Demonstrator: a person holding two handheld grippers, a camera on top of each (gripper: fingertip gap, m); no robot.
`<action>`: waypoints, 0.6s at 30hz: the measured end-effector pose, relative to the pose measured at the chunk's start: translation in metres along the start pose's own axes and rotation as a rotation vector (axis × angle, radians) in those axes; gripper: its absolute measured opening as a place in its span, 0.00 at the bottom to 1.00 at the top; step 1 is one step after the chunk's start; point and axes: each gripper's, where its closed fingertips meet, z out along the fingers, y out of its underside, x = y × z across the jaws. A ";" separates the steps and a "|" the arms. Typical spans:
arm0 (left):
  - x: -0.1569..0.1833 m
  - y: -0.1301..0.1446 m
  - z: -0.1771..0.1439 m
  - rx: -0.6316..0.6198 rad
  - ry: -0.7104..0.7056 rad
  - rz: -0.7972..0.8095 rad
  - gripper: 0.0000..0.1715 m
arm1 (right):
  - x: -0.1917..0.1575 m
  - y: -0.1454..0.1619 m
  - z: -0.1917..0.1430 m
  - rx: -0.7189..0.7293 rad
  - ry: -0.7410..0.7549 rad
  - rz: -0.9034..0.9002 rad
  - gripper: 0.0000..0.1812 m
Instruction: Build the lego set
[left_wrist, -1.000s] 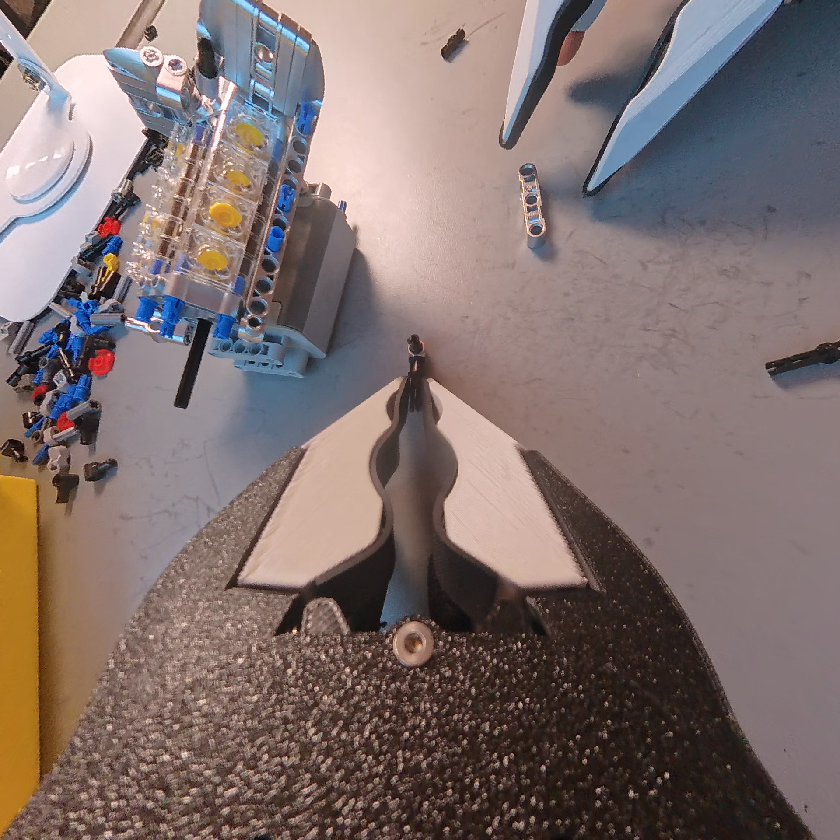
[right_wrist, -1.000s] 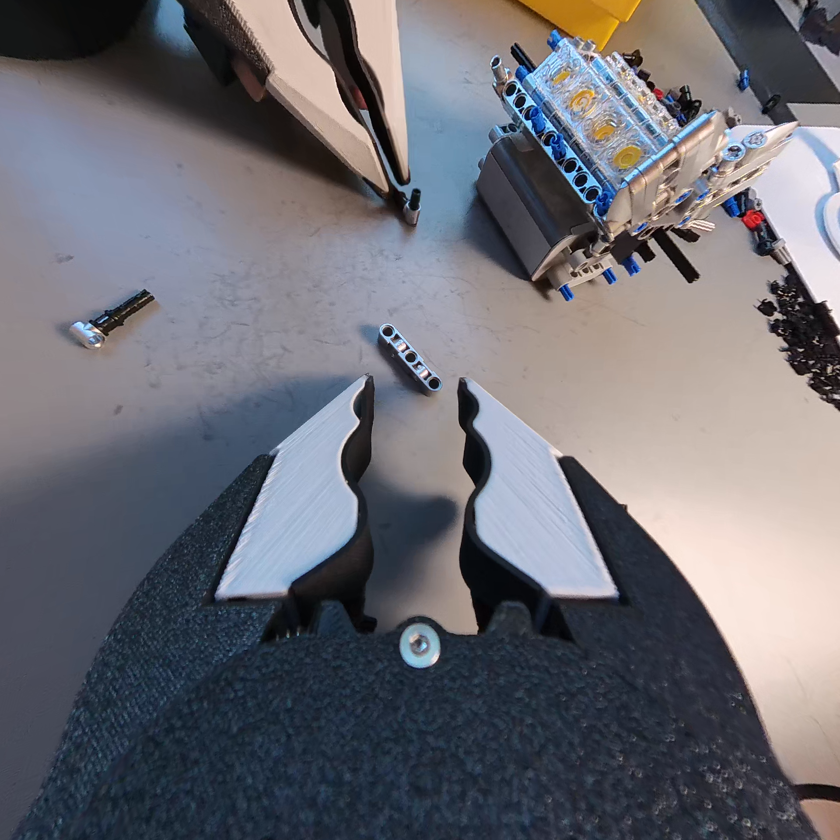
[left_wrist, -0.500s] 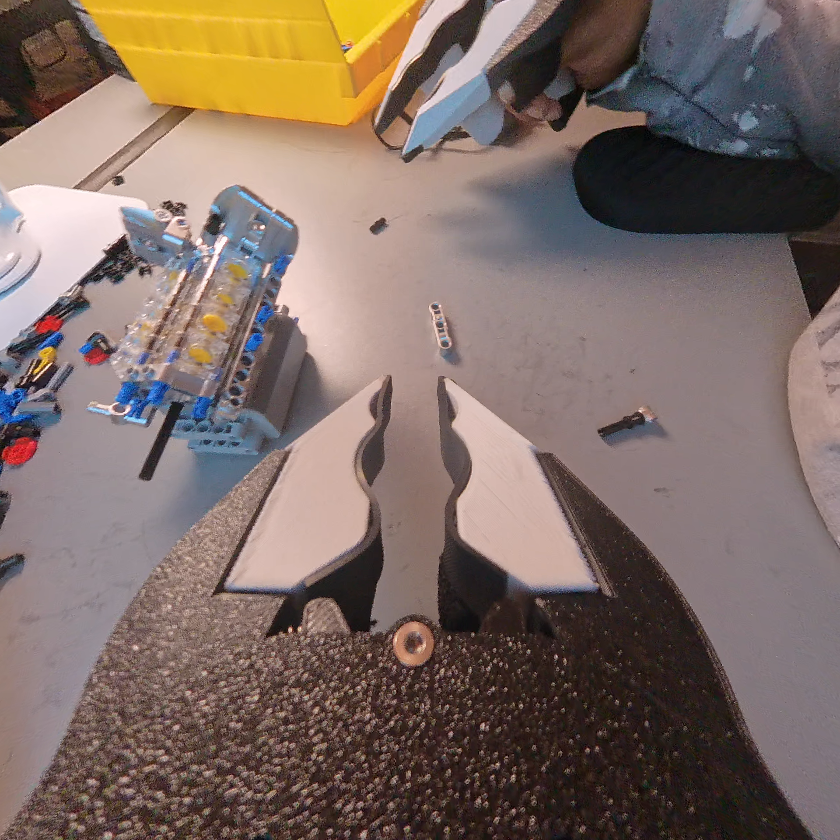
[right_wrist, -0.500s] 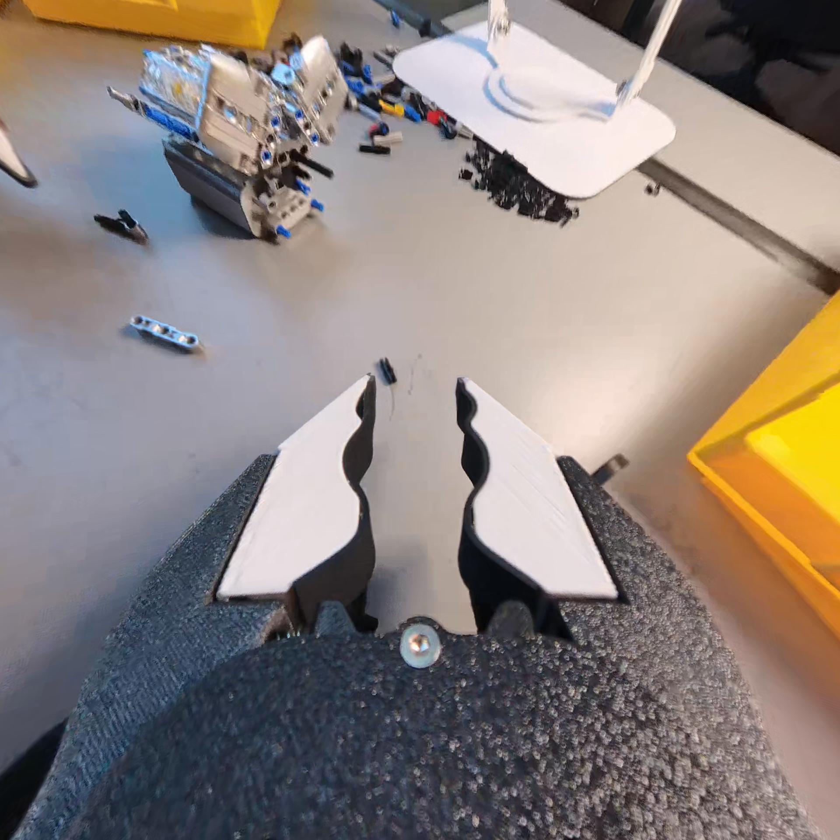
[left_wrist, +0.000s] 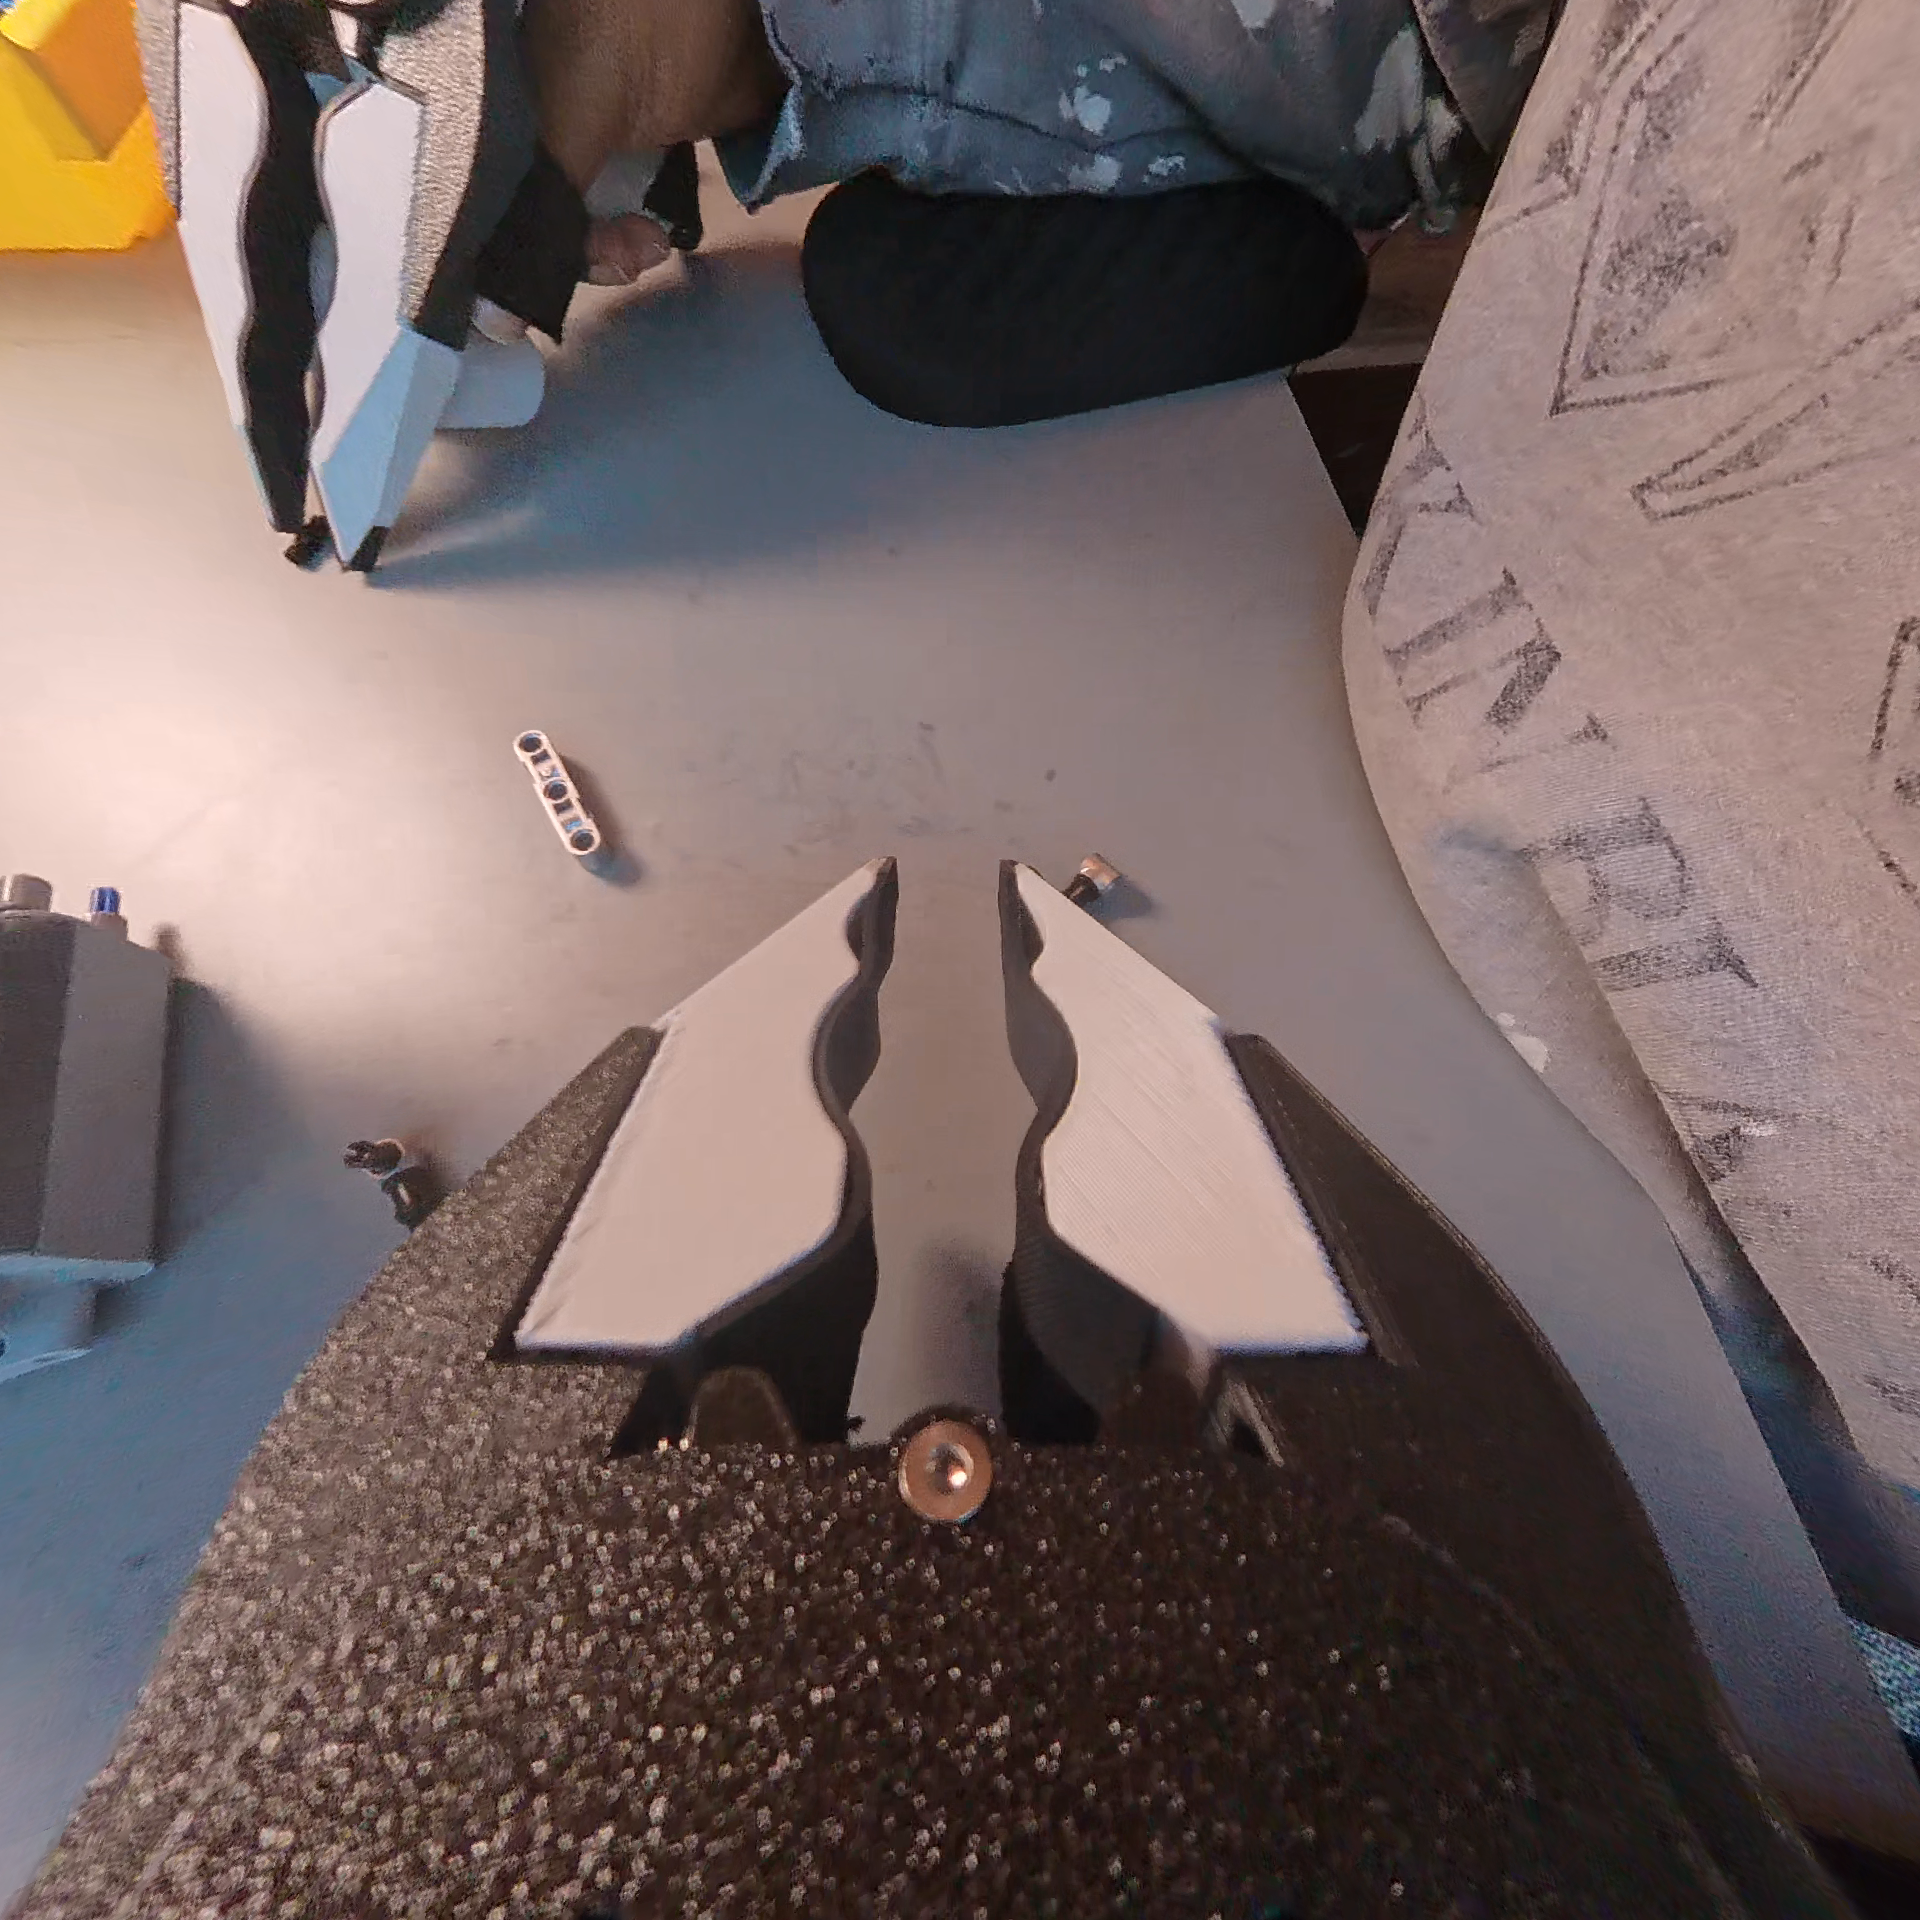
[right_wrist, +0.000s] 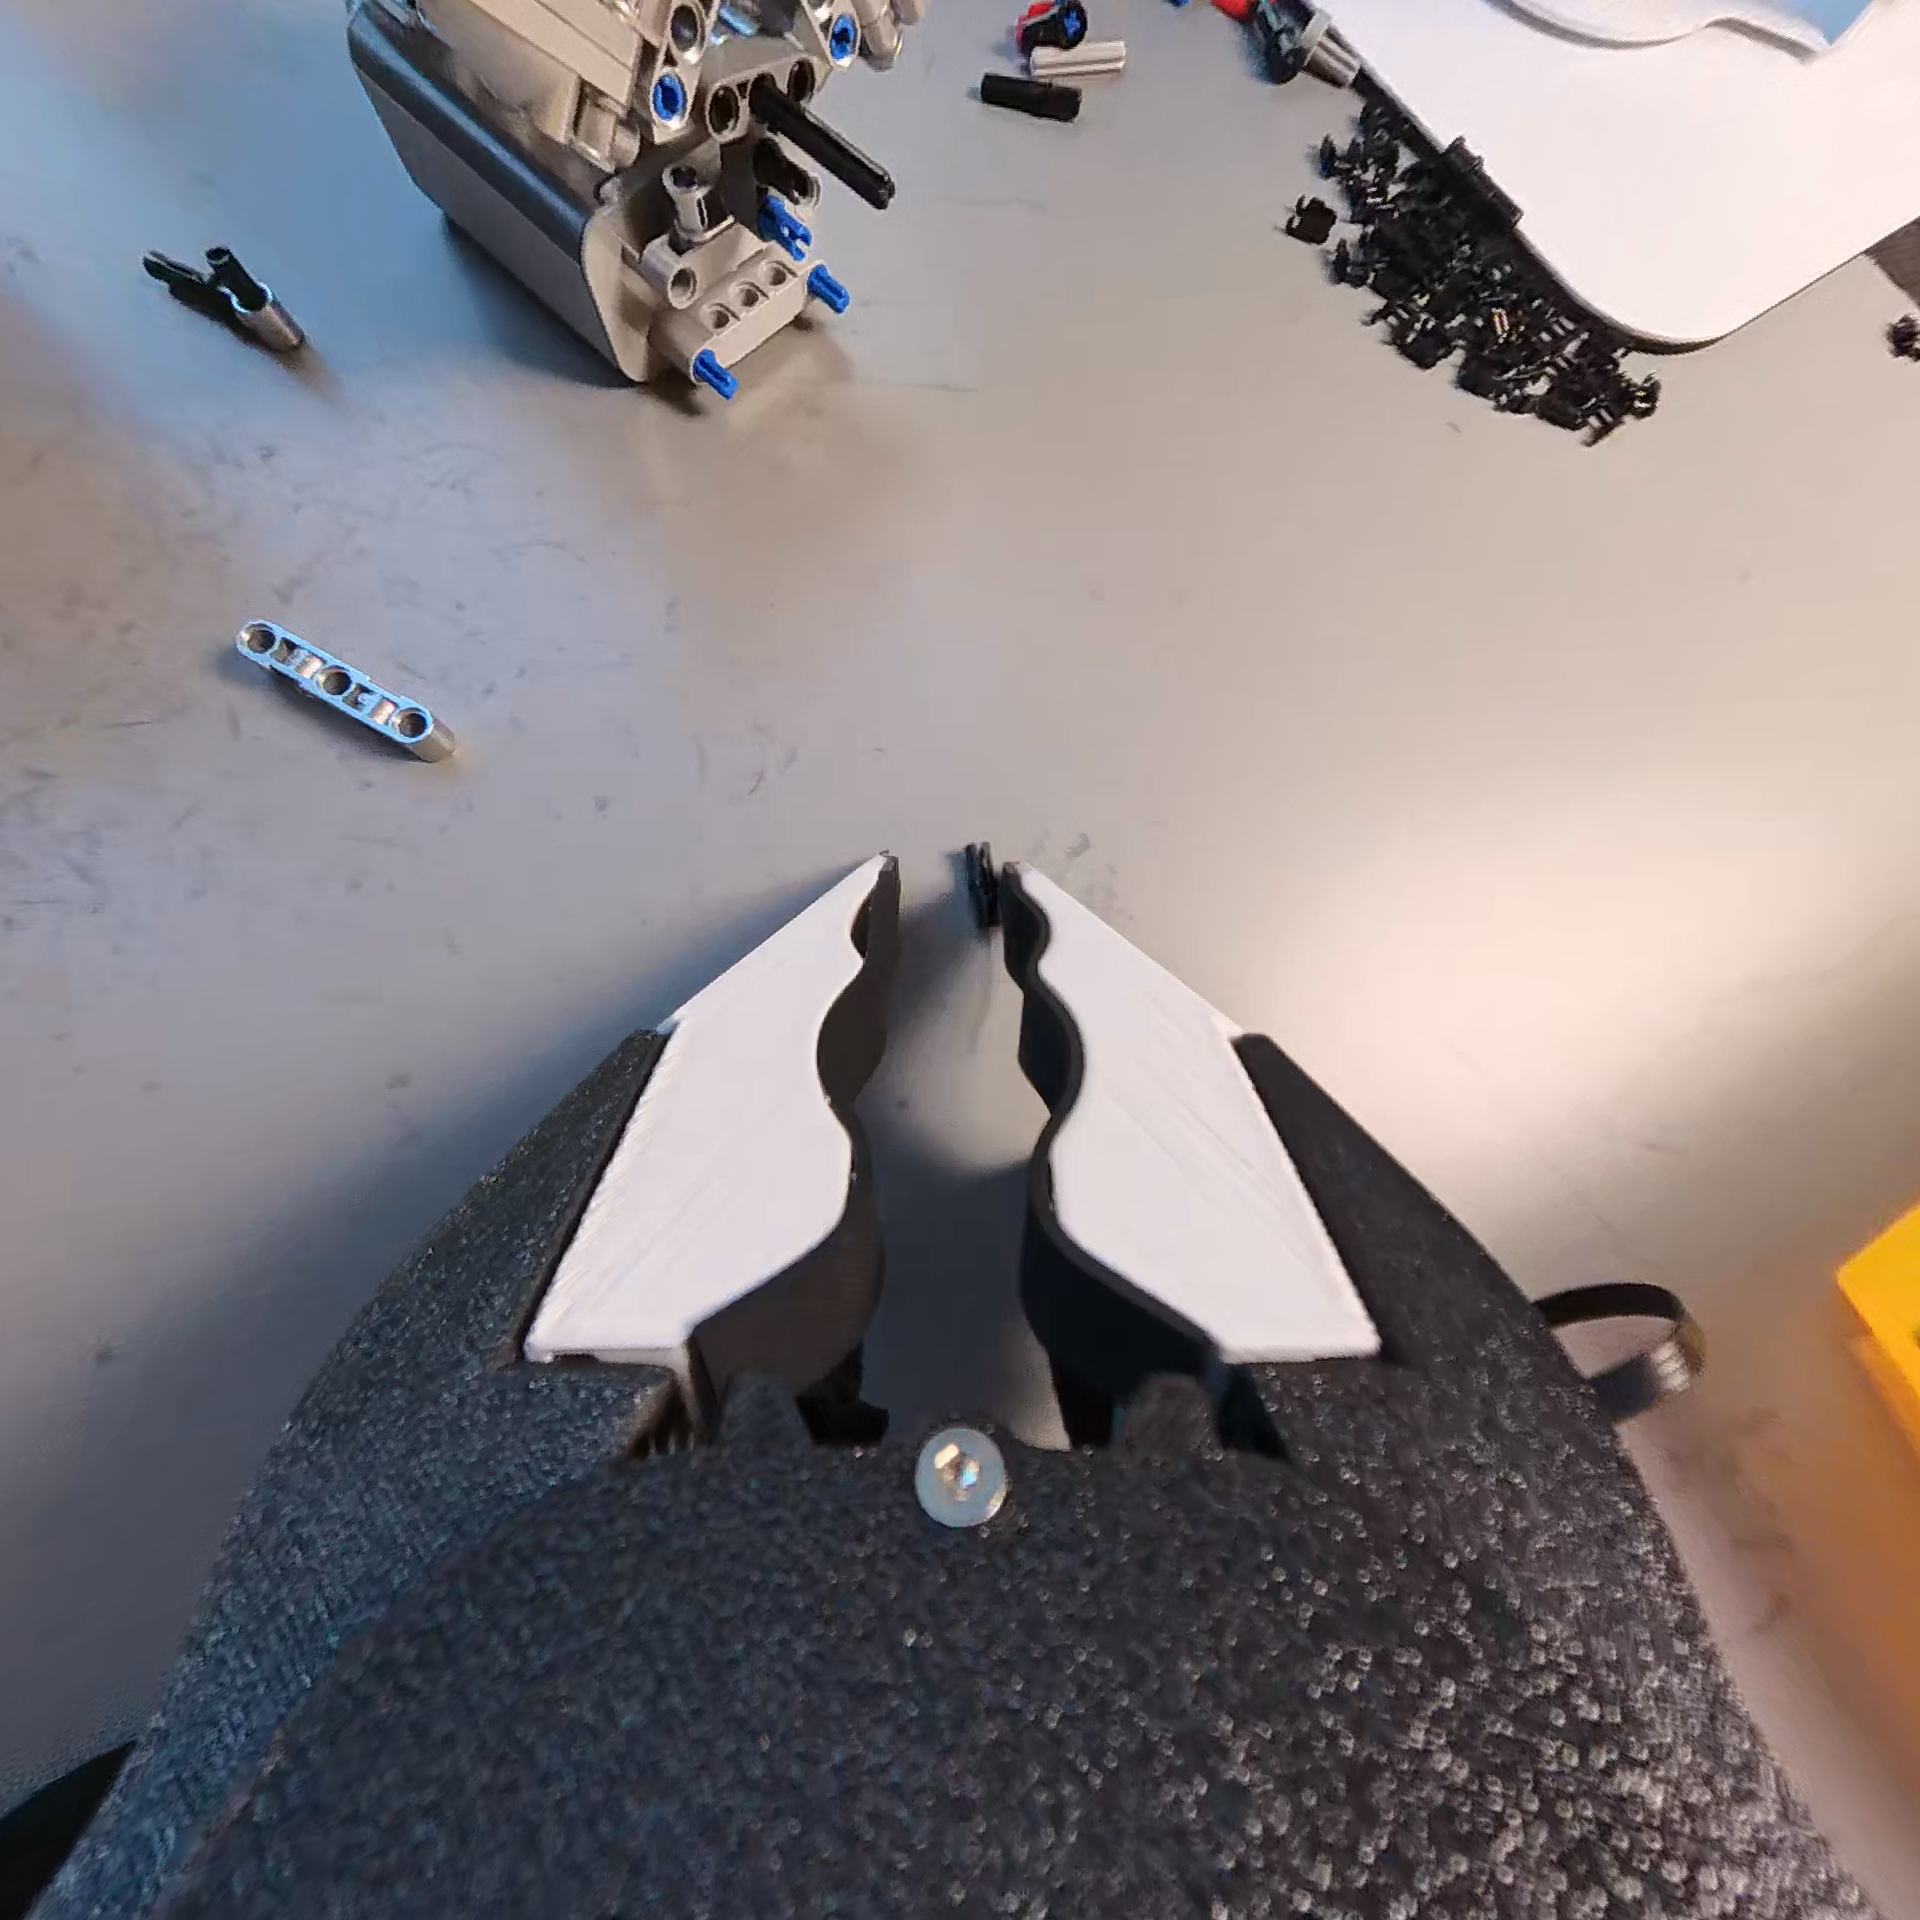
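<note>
My left gripper (left_wrist: 945, 868) is open and empty, low over the grey table (left_wrist: 935, 644). A short black pin with a grey bush (left_wrist: 1091, 881) lies just outside its right fingertip. A grey holed beam (left_wrist: 556, 792) lies to the front left. My right gripper (right_wrist: 943, 868) is open, its jaws narrow. A tiny black pin (right_wrist: 982, 883) stands between them against the right pad, with a gap to the left pad. The right gripper also shows in the left wrist view (left_wrist: 332, 540), tips at the table. The grey brick engine model (right_wrist: 623, 177) stands beyond it.
A black axle piece with a grey sleeve (right_wrist: 223, 301) lies left of the model. A pile of black pins (right_wrist: 1475, 301) lies by a white base plate (right_wrist: 1662, 156). A yellow bin (left_wrist: 62, 135) stands at the back. A person's sleeve and clothing (left_wrist: 1662, 623) fill the right. There is about 20 centimetres between the tips of the two grippers.
My left gripper opened, let go of the small black and grey piece and swung right. My right gripper moved over the tiny black pin and its jaws narrowed around it.
</note>
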 end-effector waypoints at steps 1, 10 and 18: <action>0.001 0.001 0.001 -0.009 0.000 0.006 0.10 | -0.001 0.000 0.000 -0.005 -0.008 -0.004 0.08; 0.011 0.009 0.010 -0.070 0.018 0.061 0.10 | -0.004 0.000 -0.003 -0.011 0.027 -0.051 0.03; 0.023 0.017 0.018 -0.134 0.052 0.123 0.08 | -0.052 -0.053 -0.029 0.278 -0.075 -0.189 0.03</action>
